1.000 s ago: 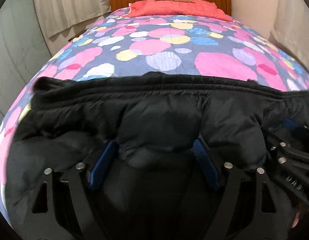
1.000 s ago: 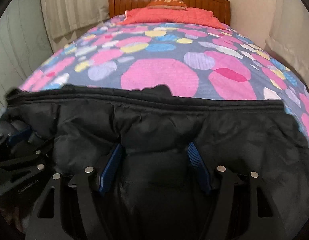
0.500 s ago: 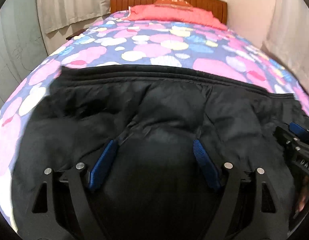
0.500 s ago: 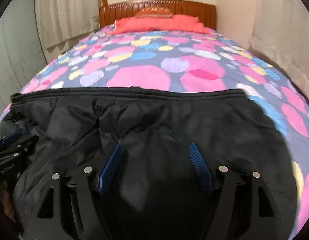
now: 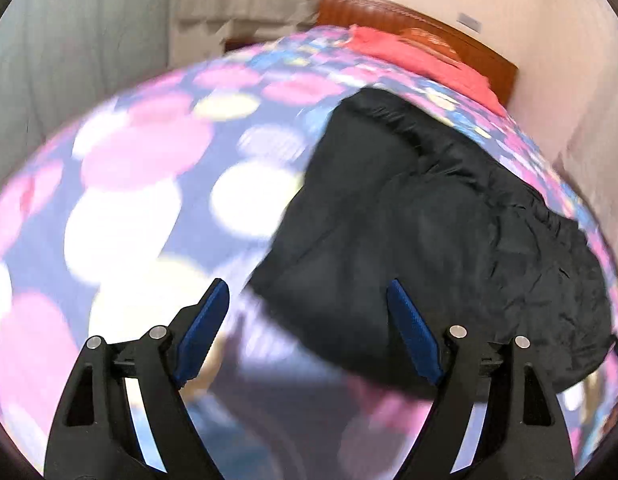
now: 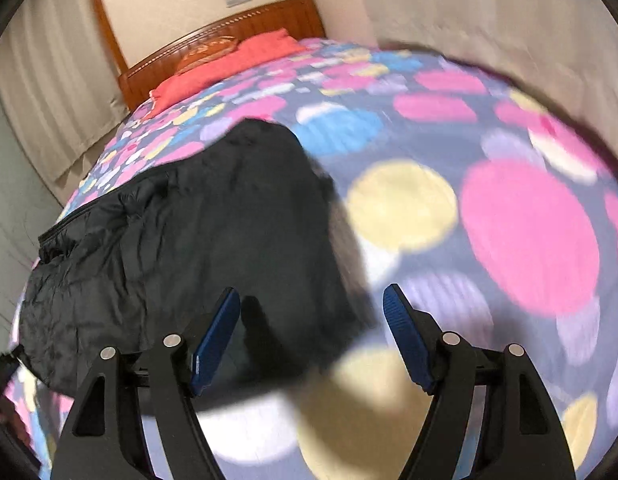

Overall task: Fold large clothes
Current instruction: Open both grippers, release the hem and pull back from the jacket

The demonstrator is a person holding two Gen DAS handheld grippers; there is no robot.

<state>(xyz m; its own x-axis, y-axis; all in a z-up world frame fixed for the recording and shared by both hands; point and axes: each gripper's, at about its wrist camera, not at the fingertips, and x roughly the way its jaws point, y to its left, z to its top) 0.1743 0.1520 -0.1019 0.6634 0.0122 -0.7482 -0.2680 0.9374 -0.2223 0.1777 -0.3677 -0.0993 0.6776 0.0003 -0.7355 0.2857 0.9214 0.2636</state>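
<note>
Half a second ago both grippers stood over the black jacket (image 5: 449, 240) with the padded cloth filling the space between their fingers; now each has swung outward and lifted clear. The left gripper (image 5: 309, 328) hangs over the dotted bedspread (image 5: 121, 200) at the jacket's left end, fingers spread wide and holding nothing, the jacket's near left corner just reaching between the tips. The right gripper (image 6: 311, 332) mirrors it at the jacket's right end, fingers wide too and empty, one pad over dark cloth and the other over the bedspread.

The jacket lies folded in a long band across the bed, near the foot edge, its zip edge toward the headboard (image 6: 229, 36).

Both views are tilted and smeared by motion. The bedspread close to the fingers is a blur, and the jacket's near edge cannot be traced exactly. Neither gripper shows clearly in the other's view.
</note>
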